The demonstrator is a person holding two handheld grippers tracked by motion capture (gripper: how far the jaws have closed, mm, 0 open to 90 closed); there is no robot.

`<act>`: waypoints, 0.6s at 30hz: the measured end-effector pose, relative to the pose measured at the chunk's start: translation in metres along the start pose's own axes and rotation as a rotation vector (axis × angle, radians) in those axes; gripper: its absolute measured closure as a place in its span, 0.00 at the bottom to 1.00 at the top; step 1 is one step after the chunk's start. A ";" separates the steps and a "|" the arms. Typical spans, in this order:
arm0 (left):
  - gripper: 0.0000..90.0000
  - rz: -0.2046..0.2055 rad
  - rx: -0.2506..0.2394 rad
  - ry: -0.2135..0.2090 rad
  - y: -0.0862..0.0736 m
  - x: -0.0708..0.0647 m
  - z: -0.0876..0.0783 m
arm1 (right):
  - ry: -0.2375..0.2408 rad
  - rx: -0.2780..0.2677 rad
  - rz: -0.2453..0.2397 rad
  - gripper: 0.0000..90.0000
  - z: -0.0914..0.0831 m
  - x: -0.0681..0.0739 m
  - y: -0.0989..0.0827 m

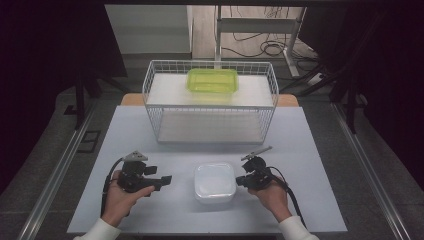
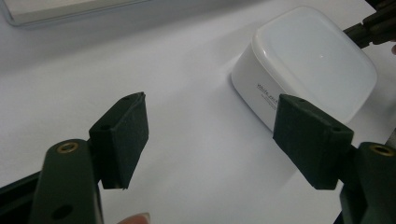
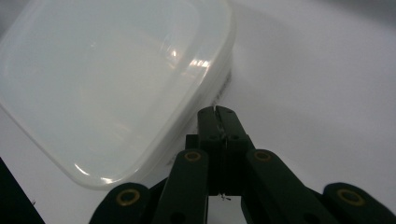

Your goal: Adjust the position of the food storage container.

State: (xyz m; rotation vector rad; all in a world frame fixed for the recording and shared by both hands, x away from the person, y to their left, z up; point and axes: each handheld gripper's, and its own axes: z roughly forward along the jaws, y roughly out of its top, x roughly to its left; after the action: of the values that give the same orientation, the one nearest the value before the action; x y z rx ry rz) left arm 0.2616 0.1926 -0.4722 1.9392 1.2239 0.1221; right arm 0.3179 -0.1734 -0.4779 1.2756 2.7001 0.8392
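- The white lidded container point(image 1: 215, 182) sits on the surface point(image 1: 150, 125) between your hands, near the front edge.
- Your right gripper point(image 1: 243, 180) is clenched on nothing, its tips just beside the container's right side; this hand is the nearer.
- Your left gripper point(image 1: 167, 179) is spread wide and empty, pointing at the container's left side across a gap.
- The wire basket point(image 1: 210, 107) holding the green tray point(image 1: 212, 80) stands well behind.

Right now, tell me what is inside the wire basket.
On the white shelf inside the wire basket sits a green container, near the back. Its interior looks empty, though the glare hides detail. The basket's lower level shows a bare white floor through the mesh.
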 end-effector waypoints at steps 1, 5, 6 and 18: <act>0.29 -0.001 -0.003 0.001 0.000 0.000 0.000 | -0.004 -0.011 0.001 0.99 -0.003 -0.001 0.000; 0.30 -0.011 -0.007 -0.002 0.001 0.000 -0.002 | -0.011 -0.083 0.008 0.92 -0.016 -0.004 -0.004; 0.30 -0.012 -0.011 0.000 0.001 0.000 -0.003 | -0.009 -0.104 0.012 0.88 -0.020 -0.006 -0.005; 0.30 -0.031 -0.041 -0.001 0.002 -0.001 -0.007 | 0.106 -0.307 0.108 0.31 -0.046 -0.026 -0.021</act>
State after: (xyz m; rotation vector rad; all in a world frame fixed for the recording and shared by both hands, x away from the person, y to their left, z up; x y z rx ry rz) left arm 0.2596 0.1957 -0.4664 1.8840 1.2409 0.1299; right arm 0.3088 -0.2238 -0.4538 1.3463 2.4642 1.3077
